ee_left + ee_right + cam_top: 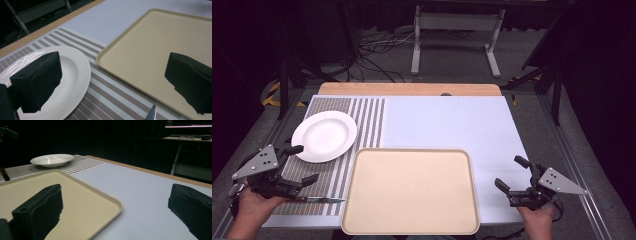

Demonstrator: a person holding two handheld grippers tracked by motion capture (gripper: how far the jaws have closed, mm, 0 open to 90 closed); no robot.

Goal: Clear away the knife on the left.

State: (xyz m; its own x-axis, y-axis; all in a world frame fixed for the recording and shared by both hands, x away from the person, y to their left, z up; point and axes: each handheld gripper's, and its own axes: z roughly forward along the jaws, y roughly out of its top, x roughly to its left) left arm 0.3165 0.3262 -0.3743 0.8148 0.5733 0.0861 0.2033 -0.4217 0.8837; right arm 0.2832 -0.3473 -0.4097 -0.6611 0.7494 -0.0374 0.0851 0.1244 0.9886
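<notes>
1. I am holding my left gripper (299, 165) with jaws spread wide, hovering between the round white plate (324, 136) and what looks like a steel knife (319, 200) on the striped placemat (367, 120).
2. My right gripper (512, 174) is gaping open over bare table (452, 122), beside the beige tray's (411, 229) right edge.
</notes>
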